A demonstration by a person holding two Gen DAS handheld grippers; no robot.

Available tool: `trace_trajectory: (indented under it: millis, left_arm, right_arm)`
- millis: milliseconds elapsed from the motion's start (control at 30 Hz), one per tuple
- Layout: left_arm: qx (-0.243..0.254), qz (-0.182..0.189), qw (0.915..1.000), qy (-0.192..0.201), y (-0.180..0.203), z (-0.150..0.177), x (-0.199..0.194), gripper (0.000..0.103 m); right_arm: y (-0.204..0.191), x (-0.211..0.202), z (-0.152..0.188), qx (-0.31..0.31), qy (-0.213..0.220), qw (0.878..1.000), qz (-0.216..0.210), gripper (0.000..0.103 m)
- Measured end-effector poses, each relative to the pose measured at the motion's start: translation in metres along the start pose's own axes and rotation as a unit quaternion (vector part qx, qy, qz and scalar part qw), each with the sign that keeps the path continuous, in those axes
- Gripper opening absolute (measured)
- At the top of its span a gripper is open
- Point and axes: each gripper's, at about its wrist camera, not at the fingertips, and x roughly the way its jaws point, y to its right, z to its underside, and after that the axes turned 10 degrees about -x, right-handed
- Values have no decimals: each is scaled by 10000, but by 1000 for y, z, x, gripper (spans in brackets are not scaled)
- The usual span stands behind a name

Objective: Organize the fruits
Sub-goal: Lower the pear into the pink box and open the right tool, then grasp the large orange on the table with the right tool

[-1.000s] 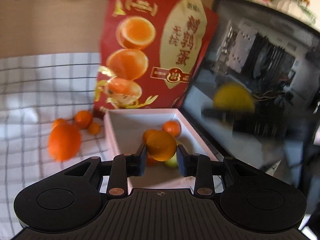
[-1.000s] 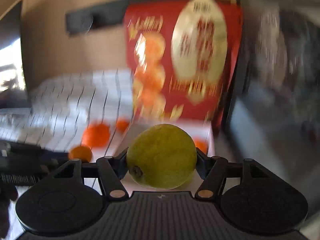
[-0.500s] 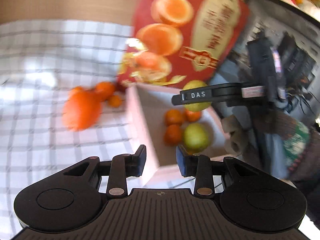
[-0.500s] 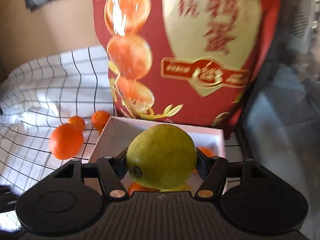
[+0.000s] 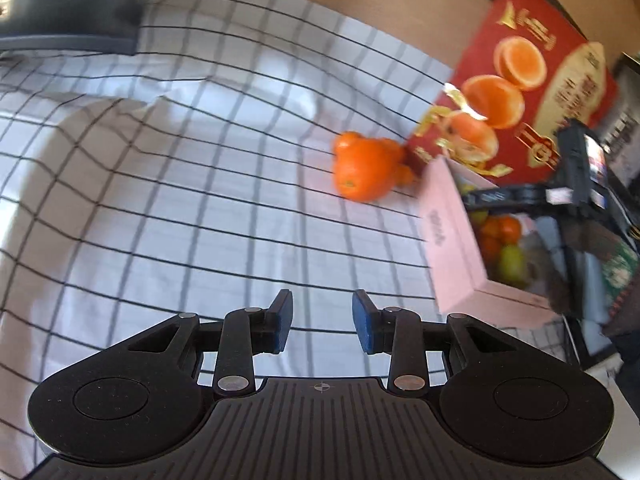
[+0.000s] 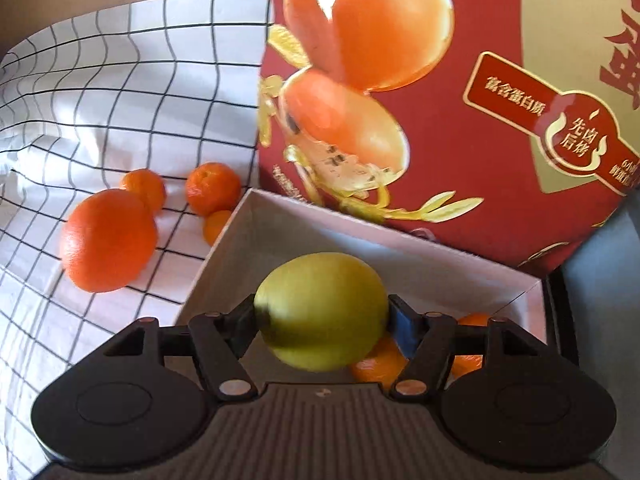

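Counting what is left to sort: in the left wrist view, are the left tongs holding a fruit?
No, the left tongs stand open over the checked cloth with nothing between the blue pads.

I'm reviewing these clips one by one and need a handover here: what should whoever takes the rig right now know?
Left gripper: open, empty, over the checked cloth.
Right gripper: holding the yellow-green fruit above the pink box.
Done: some oranges and a green fruit already lie in the box.
Left: release this fruit, then collect the large orange and three small oranges beside the box.
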Motion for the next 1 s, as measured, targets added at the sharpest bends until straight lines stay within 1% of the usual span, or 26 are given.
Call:
trace_trajectory:
  millis: [167,267,333,400,500,600,667,733,867,900,967,1000]
  left_arm:
    - [-227,-36,9997,75,-17,-1,-1,36]
    - [-370,-52,9993,79,-24,-2,1,36]
    - [-431,-10,9990,80,-28,-3,2,36]
    - [-459,47,9989,92,-31,-3,1,36]
    - [-478,85,9987,148,-38,-3,-5,36]
    - [-521,60,9984,199,-46,-3,-11,36]
    - [-557,22,9982,230,-54,-1,-16,36]
    - [-612,-37,9978,257,-63,0,-20,36]
    - [-773,-116,9965,282,-79,2,-25,36]
    - [-794,-125,9964,284,-82,2,-25,36]
    - [-808,-123,9963,277,-86,1,-26,36]
    - [-804,-116,9963,270,-86,1,-25,36]
  right_arm:
    - [-7,-27,0,-34,219,9996,-145,66]
    - [-14,-52,-5,-115,531,9985,-102,68]
    - [-26,-65,-13,-181,756,9966,-263,75]
    - [-41,-67,-23,-159,826,9952,-508,79]
    - [-70,-50,-42,-120,687,9950,-719,80]
    - [-97,-19,-60,-96,525,9971,-546,80]
    - [-106,0,-67,5,520,9980,-361,89]
    - [-108,13,-73,283,511,9970,-516,91]
    - [-104,33,-74,1001,283,9895,-1000,91]
    - [-104,36,-71,1140,206,9868,-1131,89]
    - [-106,39,-65,1273,2,9819,-1400,73]
    - [-109,40,-61,1299,-74,9801,-1501,72]
